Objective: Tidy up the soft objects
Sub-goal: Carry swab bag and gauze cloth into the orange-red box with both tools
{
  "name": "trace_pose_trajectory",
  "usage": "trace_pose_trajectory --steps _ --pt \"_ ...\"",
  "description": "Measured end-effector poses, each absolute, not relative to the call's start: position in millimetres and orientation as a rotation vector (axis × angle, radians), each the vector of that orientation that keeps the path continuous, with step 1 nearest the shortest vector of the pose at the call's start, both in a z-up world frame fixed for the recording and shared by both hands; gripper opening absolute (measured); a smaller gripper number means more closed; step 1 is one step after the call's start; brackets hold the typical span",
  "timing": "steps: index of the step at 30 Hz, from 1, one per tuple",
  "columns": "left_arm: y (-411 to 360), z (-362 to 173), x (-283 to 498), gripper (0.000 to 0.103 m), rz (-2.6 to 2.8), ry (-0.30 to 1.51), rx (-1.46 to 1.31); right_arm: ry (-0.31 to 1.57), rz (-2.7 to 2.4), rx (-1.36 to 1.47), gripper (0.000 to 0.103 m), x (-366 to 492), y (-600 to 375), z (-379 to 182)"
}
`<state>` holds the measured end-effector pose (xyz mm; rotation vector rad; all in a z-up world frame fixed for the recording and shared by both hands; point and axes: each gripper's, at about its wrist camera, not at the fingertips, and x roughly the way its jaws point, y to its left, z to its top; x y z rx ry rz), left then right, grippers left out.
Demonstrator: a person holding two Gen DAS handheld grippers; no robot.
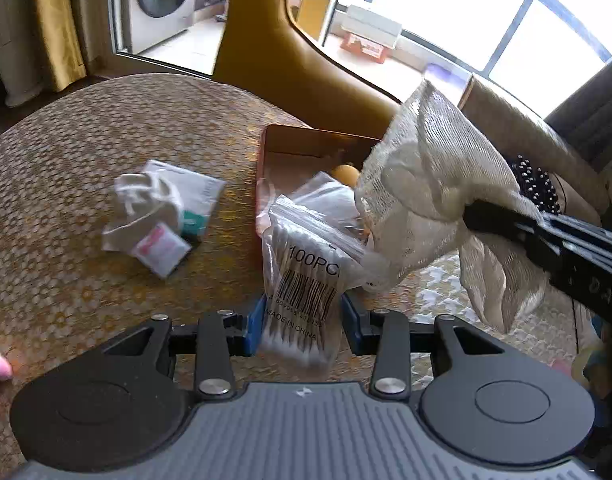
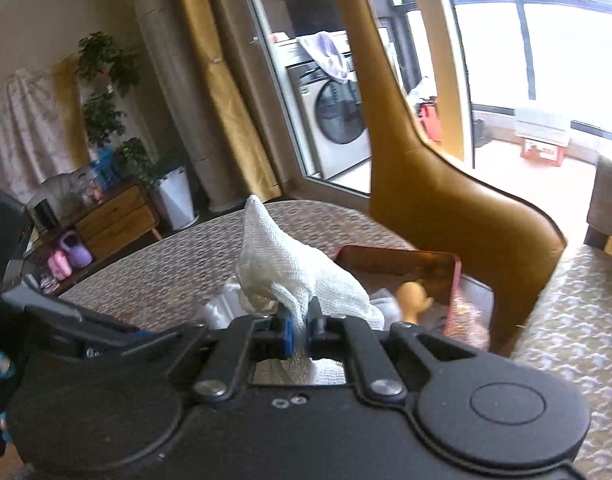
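**Gauze and cotton swabs held over the table**

Table [image 1: 86, 152] with a woven gold-brown cover fills the middle and left of the left wrist view, with a tall mustard chair back [image 1: 274, 52] rising behind it at upper centre. A shallow pink-rimmed tray [image 1: 266, 140] sits on the table right of centre; an orange ball-like object [image 1: 345, 174] and clear plastic packets lie inside it.

The right gripper [image 2: 300, 326] has its jaws pressed together on a white gauze cloth [image 2: 282, 268], which stands up in a peak at the centre of the right wrist view, in front of the tray [image 2: 456, 280]. In the left wrist view the same cloth [image 1: 426, 184] hangs at the right of the frame, above the tray's right end.

The left gripper [image 1: 302, 324] has its jaws partly closed, pinching a clear bag of cotton swabs [image 1: 302, 288] printed with a barcode; the bag sits at lower centre, its upper end overlapping the tray's near edge.

Left of the tray, on the table, lies a small heap: a crumpled white cloth pouch [image 1: 142, 208], a white and green packet [image 1: 198, 196] beneath it and a small pink-printed sachet [image 1: 160, 248] in front.
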<state>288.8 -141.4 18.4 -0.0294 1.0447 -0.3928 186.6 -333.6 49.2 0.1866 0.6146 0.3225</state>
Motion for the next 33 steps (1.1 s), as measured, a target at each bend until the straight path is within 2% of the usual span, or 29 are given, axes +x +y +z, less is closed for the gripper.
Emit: trace_pose_trajectory --steps 17,33 --pt "-203 -14 366 0.039 -0.350 1.025 -0.019 0.626 0.186 0.198 0.006 250 -387 14" --pt "-221 -66 450 0.039 -0.305 1.054 -0.054 0.755 0.176 0.199 0.009 303 -371 -37"
